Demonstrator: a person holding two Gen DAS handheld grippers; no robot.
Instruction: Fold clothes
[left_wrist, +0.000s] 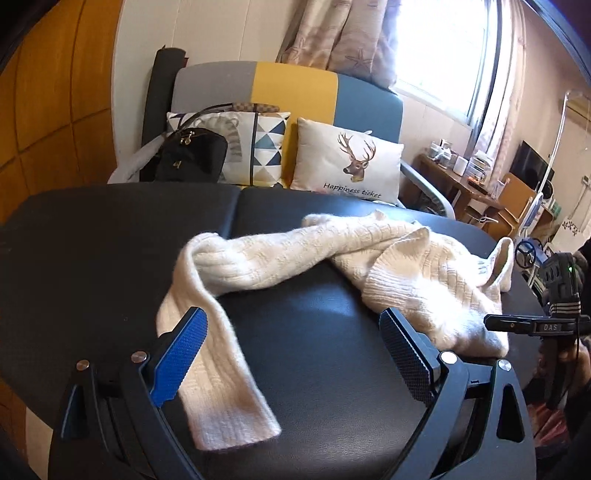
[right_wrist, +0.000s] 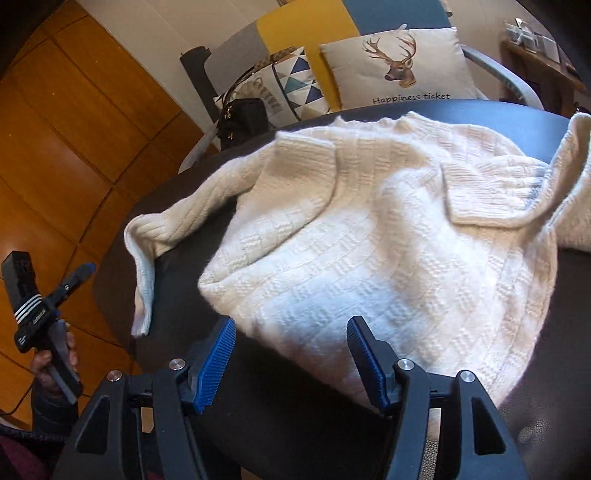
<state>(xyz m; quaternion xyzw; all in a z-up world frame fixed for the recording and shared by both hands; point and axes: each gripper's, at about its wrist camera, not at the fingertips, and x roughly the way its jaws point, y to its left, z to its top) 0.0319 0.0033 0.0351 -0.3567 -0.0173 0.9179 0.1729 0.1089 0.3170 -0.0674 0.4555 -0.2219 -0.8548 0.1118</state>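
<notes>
A cream cable-knit sweater (left_wrist: 402, 258) lies crumpled on the black padded table (left_wrist: 110, 240). One long sleeve (left_wrist: 221, 369) runs toward me and passes under the left finger of my left gripper (left_wrist: 291, 321). That gripper is open wide and its pads press on nothing. In the right wrist view the sweater body (right_wrist: 369, 240) fills the middle, with its near hem lying between the fingers of my right gripper (right_wrist: 291, 328). The right gripper is open and its pads stand clear of the knit. The left gripper (right_wrist: 74, 280) shows at the left, off the table edge, held in a hand (right_wrist: 48, 365).
Behind the table stands a grey, yellow and blue sofa (left_wrist: 295, 85) with a deer cushion (left_wrist: 351, 158), a triangle-pattern cushion (left_wrist: 258, 147) and a black handbag (left_wrist: 192, 155). Wood panelling (right_wrist: 74, 129) is on the left. A cluttered desk (left_wrist: 469, 177) sits under the window on the right.
</notes>
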